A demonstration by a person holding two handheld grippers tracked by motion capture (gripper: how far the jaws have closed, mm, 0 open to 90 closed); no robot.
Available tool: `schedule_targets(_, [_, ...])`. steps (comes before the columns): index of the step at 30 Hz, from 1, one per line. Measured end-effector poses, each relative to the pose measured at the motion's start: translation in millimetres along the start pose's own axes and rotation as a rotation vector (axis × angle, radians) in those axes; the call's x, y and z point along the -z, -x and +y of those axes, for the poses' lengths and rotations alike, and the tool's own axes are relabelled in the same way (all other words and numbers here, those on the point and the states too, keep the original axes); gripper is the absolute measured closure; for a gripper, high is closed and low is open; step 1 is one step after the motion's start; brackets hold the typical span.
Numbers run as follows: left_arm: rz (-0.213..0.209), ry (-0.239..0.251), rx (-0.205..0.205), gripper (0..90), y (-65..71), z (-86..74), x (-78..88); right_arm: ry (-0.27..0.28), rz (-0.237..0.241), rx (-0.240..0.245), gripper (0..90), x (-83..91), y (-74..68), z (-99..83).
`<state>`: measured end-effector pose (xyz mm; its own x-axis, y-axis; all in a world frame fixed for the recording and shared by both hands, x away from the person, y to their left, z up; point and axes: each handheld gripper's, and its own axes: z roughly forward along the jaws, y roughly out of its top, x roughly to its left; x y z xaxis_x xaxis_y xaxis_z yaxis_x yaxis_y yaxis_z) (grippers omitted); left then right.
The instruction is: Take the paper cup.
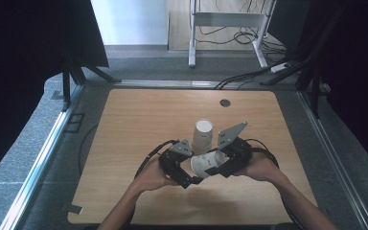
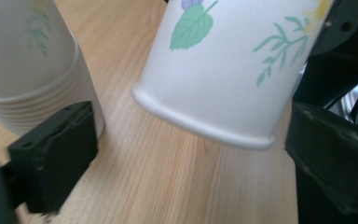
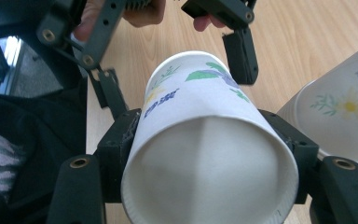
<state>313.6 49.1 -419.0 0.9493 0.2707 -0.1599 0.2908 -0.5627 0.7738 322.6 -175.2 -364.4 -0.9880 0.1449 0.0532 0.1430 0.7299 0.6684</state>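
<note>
Right hand-held gripper (image 3: 209, 154) clamps a paper cup (image 3: 205, 154) sideways at the tabletop's (image 1: 124, 143) six o'clock; left hand-held gripper (image 1: 184, 178) stands wide, unloaded. Overtight jaws may crush the cup, or knock the inverted cup stack (image 1: 203, 135) at twelve o'clock.

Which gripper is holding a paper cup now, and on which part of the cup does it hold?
The right gripper holds the paper cup sideways, its fingers pressing the side wall near the open rim. The left gripper is open, holding nothing.

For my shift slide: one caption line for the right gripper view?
Right tool clamps a floral paper cup, mouth toward camera, beside the cup stack.
</note>
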Motion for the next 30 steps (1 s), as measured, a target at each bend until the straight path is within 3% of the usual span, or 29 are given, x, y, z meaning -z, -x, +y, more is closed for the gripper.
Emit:
schedule_targets(3, [0.000,0.055,0.019,0.0,-0.1,-1.5,7.0,0.037,0.000,-0.004,36.2,4.1,0.6,-1.2])
schedule_targets(13, [-0.009,0.188,0.022,1.1,1.5,-5.6,20.1,0.170,-0.003,-0.025,36.2,18.7,0.5,-8.8])
schedule_targets(22, [-0.020,0.241,0.006,6.8,1.7,-7.7,20.5,0.281,0.005,-0.040,36.3,25.3,-0.6,-22.3])
schedule_targets(30, [-0.067,0.272,-0.013,12.6,1.0,-7.0,14.9,0.352,0.026,-0.045,36.4,22.2,-0.6,-35.8])
